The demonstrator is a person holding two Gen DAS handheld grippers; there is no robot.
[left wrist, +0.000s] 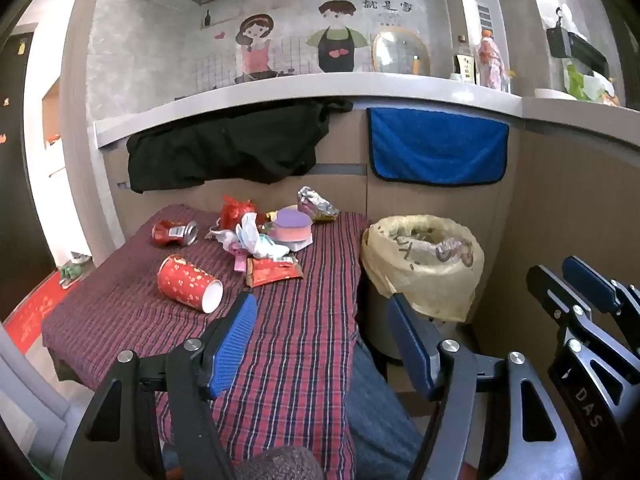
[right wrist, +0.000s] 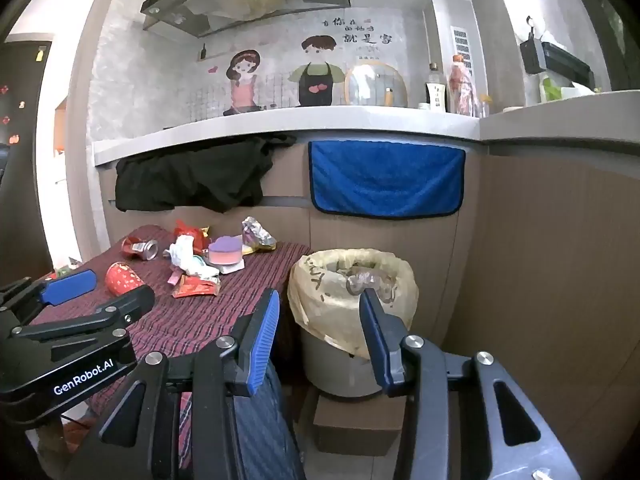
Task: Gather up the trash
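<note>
Both grippers hang back at the near edge of the table (left wrist: 120,308), nothing collected yet by the look of it. The left gripper (left wrist: 320,316) stands wide open and empty, blue pads spread over the striped cloth. The right gripper (right wrist: 320,312) is open too, holding nothing, and it looks out over the bin (right wrist: 352,292), which stands just off the table's right edge with a yellow bag lining it.

Now the trash. Nearest is the red paper cup (left wrist: 188,282), lying on its side ahead and to the left of the left gripper, long axis running slantwise, open mouth toward the near edge. That puts the left gripper clearly closer; the right would have to cross over. Beyond the cup, a red snack wrapper (left wrist: 272,272) lies flat mid-table, and behind it a heap of crumpled tissue (left wrist: 252,236) and a purple-and-pink sponge (left wrist: 292,226). A crushed can (left wrist: 174,233) lies toward the far left corner, a foil wrapper (left wrist: 316,204) at the far edge.

Nothing stands between the left gripper and the cup; I'd judge that the first pick, pads closing across the cup's body.
</note>
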